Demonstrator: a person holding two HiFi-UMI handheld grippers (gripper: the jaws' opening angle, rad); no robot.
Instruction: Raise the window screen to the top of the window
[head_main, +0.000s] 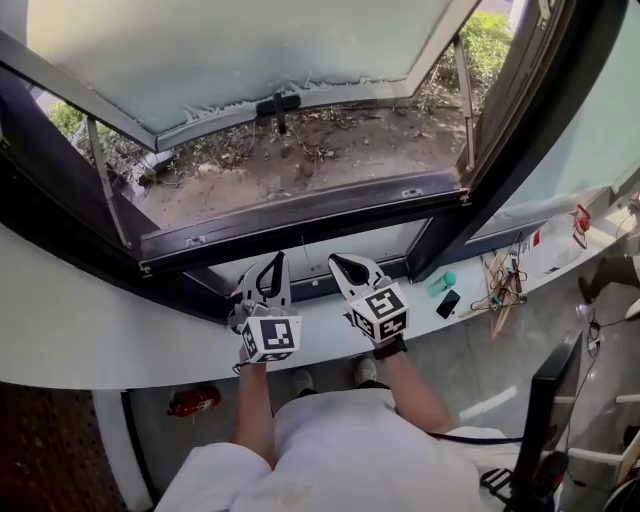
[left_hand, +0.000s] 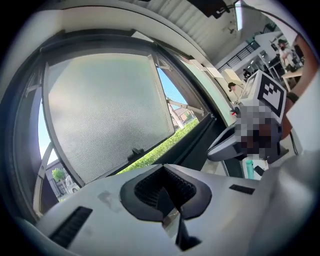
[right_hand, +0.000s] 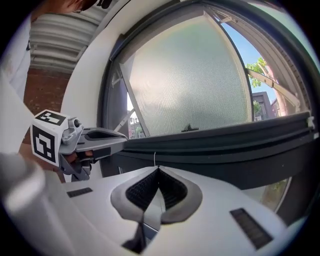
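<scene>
The pale mesh window screen (head_main: 230, 50) fills the upper part of the opening, with a small black handle (head_main: 278, 103) on its lower bar. The screen (left_hand: 105, 110) and its handle (left_hand: 136, 151) show ahead in the left gripper view. In the right gripper view the screen (right_hand: 190, 85) stands beyond the dark frame, its handle (right_hand: 189, 128) just above it. My left gripper (head_main: 268, 278) and right gripper (head_main: 346, 268) hang side by side over the white sill, well short of the handle. Both are shut with nothing between the jaws.
A dark window frame (head_main: 300, 215) runs across in front of the grippers. A white sill (head_main: 70, 320) curves below it. To the right lie a teal bottle (head_main: 445, 282), a phone (head_main: 448, 303) and loose cables (head_main: 500, 285). A monitor (head_main: 555, 410) stands lower right.
</scene>
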